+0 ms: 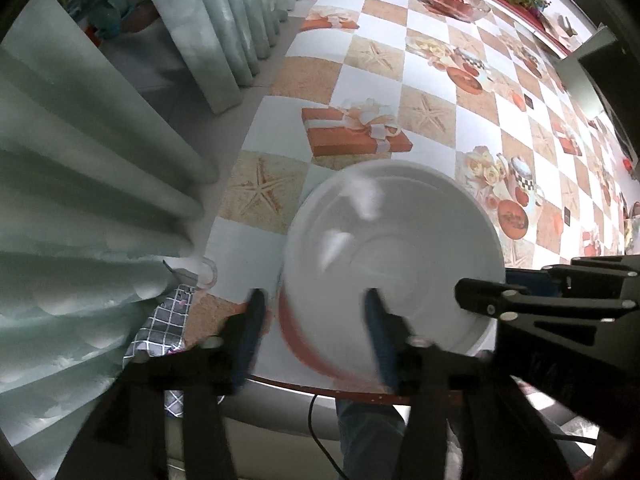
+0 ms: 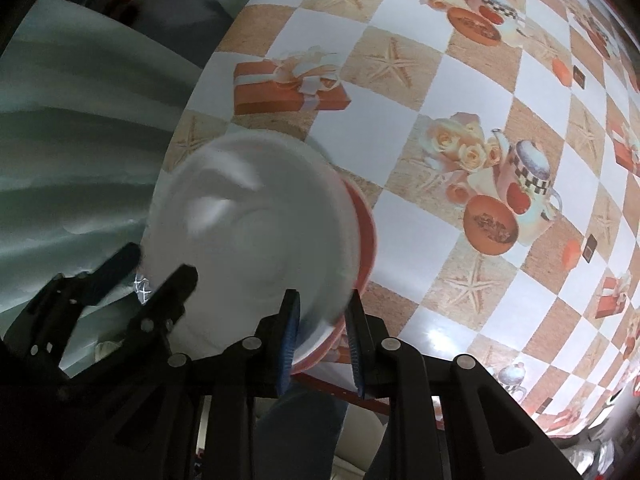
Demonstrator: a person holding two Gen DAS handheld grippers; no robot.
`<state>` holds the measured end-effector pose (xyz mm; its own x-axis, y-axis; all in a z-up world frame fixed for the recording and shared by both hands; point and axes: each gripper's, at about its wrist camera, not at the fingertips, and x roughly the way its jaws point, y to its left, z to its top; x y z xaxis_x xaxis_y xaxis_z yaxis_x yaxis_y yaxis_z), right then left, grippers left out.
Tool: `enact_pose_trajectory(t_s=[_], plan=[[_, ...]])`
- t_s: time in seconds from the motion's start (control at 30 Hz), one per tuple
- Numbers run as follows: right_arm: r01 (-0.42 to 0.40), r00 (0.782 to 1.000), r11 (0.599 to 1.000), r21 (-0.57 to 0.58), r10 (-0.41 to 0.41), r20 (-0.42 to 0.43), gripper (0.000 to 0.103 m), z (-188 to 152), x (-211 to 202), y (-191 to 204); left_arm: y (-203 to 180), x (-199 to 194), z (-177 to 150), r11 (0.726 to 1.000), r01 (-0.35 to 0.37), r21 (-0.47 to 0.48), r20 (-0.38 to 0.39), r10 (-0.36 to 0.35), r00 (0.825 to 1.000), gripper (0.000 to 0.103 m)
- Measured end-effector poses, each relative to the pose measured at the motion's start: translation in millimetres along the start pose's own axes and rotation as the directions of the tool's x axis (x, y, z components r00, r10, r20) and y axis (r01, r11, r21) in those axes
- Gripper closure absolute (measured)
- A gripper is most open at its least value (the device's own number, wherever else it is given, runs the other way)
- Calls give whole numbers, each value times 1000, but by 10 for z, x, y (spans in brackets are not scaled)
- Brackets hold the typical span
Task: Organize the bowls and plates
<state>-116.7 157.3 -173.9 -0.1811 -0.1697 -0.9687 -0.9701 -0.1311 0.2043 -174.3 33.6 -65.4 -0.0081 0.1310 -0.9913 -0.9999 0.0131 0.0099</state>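
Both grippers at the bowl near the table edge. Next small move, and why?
Probably close the left gripper on the bowl rim: its fingers straddle the rim but stand open. The right gripper already brackets the opposite rim, contact unclear through blur. The bowl sits near the table edge, so secure both sides before lifting.

Left gripper (image 1: 314, 312) spread, right gripper (image 2: 322, 320) pinching.

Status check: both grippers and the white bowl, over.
Left gripper open, straddling bowl rim. Right gripper closed on white bowl rim. Bowl blurred, near table edge. Nothing in the way.
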Motion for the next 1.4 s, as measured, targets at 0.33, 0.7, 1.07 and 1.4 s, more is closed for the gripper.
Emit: enact_pose_trajectory(t_s=[0.33, 0.7, 1.07, 1.4], plan=[[7, 999, 999, 43, -9, 46, 18, -80, -155, -201, 147, -127, 11, 999, -9, -45, 43, 11, 999, 23], [53, 996, 998, 32, -55, 72, 0, -193, -398, -282, -35, -264, -110, 998, -16, 59, 30, 14, 999, 23], [19, 989, 1000, 3, -19, 144, 0, -280, -771, -240, -158, -610, -121, 991, -35, 133, 108, 21, 994, 16], [38, 984, 999, -19, -34, 178, 0, -384, -978, -147, -283, -788, -147, 978, -20, 208, 69, 6, 998, 10]])
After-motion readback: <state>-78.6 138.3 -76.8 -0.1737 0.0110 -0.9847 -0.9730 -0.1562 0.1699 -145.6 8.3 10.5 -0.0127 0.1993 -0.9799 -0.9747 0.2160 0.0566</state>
